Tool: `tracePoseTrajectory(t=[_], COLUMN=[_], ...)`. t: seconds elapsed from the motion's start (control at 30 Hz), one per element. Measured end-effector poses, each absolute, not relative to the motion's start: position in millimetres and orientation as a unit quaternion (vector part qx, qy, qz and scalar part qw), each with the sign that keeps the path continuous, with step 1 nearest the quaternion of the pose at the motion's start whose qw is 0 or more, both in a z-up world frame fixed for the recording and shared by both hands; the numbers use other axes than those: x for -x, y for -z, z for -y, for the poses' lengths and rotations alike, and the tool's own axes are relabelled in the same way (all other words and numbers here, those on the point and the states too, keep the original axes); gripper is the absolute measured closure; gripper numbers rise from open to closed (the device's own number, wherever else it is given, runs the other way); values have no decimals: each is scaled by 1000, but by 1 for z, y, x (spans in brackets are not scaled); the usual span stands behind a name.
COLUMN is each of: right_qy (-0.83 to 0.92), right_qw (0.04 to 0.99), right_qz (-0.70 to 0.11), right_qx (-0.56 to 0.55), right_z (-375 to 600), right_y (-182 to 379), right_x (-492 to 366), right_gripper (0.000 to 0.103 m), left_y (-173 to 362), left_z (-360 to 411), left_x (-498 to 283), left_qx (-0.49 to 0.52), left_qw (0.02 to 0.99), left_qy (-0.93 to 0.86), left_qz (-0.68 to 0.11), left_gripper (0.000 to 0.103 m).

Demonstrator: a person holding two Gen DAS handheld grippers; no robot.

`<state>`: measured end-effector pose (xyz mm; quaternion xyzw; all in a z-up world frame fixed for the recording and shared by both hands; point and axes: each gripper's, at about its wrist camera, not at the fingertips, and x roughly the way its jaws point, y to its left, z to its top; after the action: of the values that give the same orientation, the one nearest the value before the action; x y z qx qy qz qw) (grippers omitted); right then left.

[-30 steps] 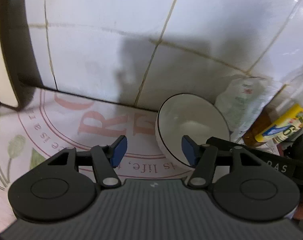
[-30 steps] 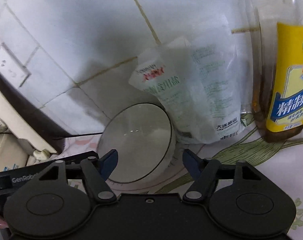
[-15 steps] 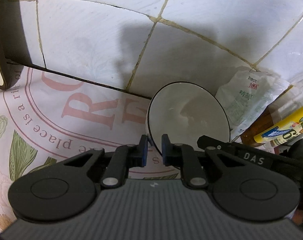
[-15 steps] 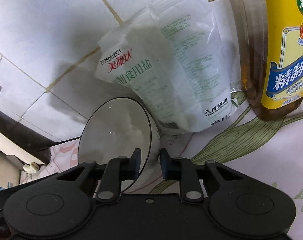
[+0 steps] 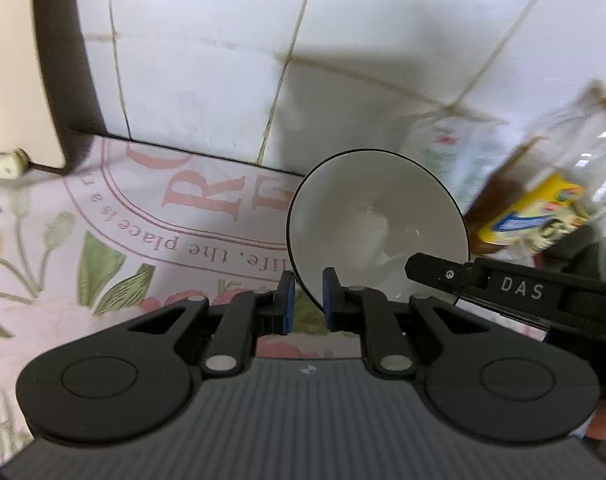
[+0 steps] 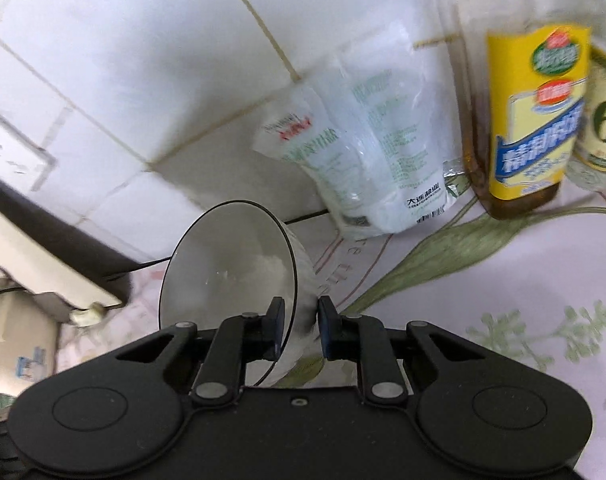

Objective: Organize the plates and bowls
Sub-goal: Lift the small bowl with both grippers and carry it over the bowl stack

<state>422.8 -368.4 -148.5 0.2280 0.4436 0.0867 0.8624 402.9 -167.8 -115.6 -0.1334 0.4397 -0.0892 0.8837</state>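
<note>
Pinching one glossy round white bowl [image 5: 377,216], dark-rimmed: both claws.

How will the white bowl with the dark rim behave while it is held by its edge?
The bowl looks glazed and glossy, so it is probably hard, fragile and slippery under the pads. Each hand-held gripper, left and right, pinches only the thin rim, and the bowl is tilted, so it may pivot or slip. It appears empty, so likely fairly light.
</note>
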Motion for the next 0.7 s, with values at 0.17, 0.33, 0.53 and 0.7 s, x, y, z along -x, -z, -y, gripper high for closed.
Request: tracePoseTrajectory(t=[0.17,0.33,0.53,0.7], right_qy=[-102,-115,-109,-103], right_qw=[875,886,887,890], right_qz=[-409,-392,-384,-372], right_qx=[-239,-220,-231,-241], right_z=[378,388,400,412], right_y=[109,77,63,59], right_x=[-371,-320,-264,-224], right_gripper=[81,81,81,81], left_y=[73,45,28,21], left_z=[169,174,186,199], left_x=[-356,-314,-264,-230], left_qx=[124,114,88,74], left_qw=[891,890,891,891], left_qy=[96,117,132,145], left_qz=[-426,-425,-425,-423], left_gripper=[90,90,89,89])
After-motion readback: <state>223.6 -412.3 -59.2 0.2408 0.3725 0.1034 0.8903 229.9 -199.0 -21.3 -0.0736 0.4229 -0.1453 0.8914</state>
